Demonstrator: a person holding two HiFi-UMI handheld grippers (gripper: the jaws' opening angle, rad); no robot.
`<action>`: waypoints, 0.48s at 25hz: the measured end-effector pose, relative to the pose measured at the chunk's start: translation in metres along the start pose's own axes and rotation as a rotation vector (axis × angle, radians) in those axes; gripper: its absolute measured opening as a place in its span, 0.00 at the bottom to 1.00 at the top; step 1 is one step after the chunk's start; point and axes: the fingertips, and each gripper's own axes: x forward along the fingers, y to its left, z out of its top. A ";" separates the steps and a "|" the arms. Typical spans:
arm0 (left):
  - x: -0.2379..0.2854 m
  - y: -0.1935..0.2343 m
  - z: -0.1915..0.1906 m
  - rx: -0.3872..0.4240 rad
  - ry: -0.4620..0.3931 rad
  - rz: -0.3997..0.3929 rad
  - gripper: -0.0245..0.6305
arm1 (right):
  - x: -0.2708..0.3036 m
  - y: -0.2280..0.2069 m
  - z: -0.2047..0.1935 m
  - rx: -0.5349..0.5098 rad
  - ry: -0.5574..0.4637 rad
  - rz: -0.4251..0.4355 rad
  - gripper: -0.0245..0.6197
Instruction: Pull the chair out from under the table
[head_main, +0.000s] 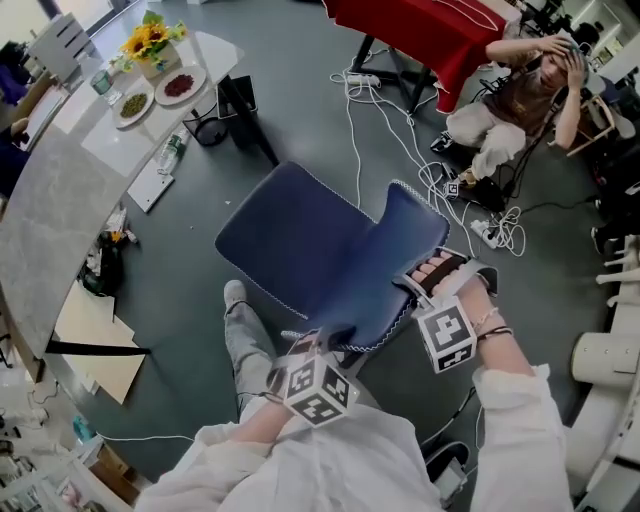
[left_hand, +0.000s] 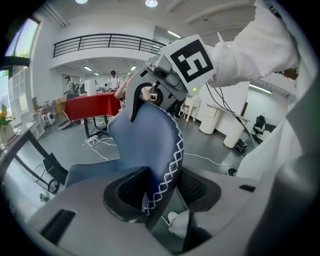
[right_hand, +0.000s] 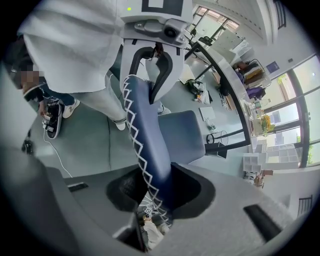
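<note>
At lower centre, my left tongs (head_main: 325, 348) and right tongs (head_main: 428, 280) each grip the blue chair (head_main: 290, 240) by its backrest; its legs are mostly hidden under the seat.

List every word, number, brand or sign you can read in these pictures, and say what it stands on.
None readable.
Cubes on left gripper and right gripper: black-and-white squares, no letters.
Bottle label: too small.
</note>
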 end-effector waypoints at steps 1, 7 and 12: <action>0.004 -0.009 0.003 0.006 0.001 -0.012 0.33 | -0.003 0.008 -0.003 0.003 0.006 0.003 0.21; 0.024 -0.058 0.016 0.055 0.033 -0.084 0.33 | -0.020 0.055 -0.016 0.025 0.035 0.015 0.21; 0.033 -0.094 0.015 0.086 0.076 -0.152 0.33 | -0.029 0.092 -0.017 0.051 0.046 0.050 0.21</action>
